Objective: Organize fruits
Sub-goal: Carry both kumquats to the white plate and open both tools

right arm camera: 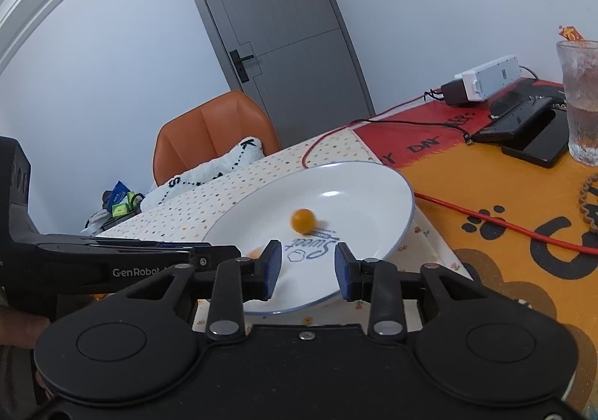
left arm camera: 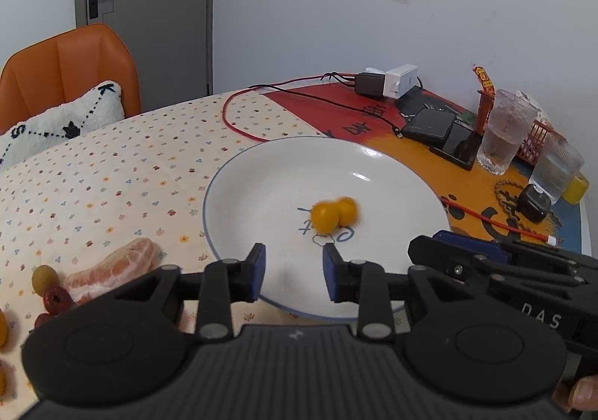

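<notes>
A white plate [left arm camera: 261,177] with a blue rim holds two small yellow-orange fruits [left arm camera: 332,216], blurred, near its middle. My left gripper [left arm camera: 294,272] is open and empty over the plate's near rim, just short of the fruits. In the right wrist view the plate [right arm camera: 358,177] shows one yellow fruit [right arm camera: 303,221] and a second orange bit partly hidden behind my left finger. My right gripper [right arm camera: 307,270] is open and empty over the plate's near edge. A peeled pomelo piece [left arm camera: 116,268], a green fruit [left arm camera: 45,278] and red dates [left arm camera: 56,298] lie left of the plate.
Two glasses [left arm camera: 504,132] stand at the far right beside a phone and power bank [left arm camera: 429,124], chargers [left arm camera: 388,82] and red cables [left arm camera: 497,224]. An orange chair [left arm camera: 63,65] with a white cushion stands behind the table. The other gripper's body [left arm camera: 523,270] is at right.
</notes>
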{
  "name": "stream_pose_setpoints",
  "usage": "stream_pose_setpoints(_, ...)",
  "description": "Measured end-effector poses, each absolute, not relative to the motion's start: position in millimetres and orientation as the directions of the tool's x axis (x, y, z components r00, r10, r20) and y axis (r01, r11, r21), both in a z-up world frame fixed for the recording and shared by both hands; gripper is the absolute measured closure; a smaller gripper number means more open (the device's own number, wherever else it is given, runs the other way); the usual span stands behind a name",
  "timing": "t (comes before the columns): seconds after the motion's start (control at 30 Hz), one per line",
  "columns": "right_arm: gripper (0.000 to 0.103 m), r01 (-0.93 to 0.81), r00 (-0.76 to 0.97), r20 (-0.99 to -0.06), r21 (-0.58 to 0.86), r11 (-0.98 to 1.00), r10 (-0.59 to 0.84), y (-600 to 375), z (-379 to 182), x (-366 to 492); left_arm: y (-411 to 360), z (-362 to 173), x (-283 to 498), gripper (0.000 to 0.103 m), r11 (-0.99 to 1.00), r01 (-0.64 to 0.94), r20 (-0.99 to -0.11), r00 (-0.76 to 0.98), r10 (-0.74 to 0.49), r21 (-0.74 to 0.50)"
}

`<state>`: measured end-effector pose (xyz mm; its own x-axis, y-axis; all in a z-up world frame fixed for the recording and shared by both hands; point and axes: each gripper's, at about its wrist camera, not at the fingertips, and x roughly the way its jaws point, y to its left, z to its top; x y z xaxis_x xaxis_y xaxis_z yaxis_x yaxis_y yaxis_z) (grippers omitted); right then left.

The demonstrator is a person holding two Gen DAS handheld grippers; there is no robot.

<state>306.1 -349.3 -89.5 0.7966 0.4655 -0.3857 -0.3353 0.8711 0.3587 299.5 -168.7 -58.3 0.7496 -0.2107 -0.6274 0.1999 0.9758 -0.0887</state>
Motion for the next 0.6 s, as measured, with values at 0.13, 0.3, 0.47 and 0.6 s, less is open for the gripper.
stream_pose_setpoints(0.13, 0.07, -0.329, 0.796, -0.395, 0.354, 0.875, 0.459, -350, -91, 305, -161, -55, 292, 0.06, 0.978, 0.184, -0.62, 0.758, -0.202, -0.094)
stream_pose_setpoints(0.3, 0.069, -0.324, 0.796, -0.397, 0.359, 0.875, 0.458, -348, -91, 303, -148, -50, 280, 0.05, 0.982, 0.16, -0.615, 0.766, -0.187, -0.099)
stream_pose_setpoints(0.47, 0.065, -0.326, 0.795, -0.399, 0.354, 0.876, 0.457, -344, -88, 300, -133, -44, 267, 0.035, 0.988, 0.119, -0.604, 0.782, -0.155, -0.099)
stream_pose_setpoints(0.6, 0.063, -0.331, 0.796, -0.395, 0.349, 0.877, 0.458, -340, -85, 295, -121, -41, 255, 0.028, 0.991, 0.098, -0.595, 0.793, -0.134, -0.092)
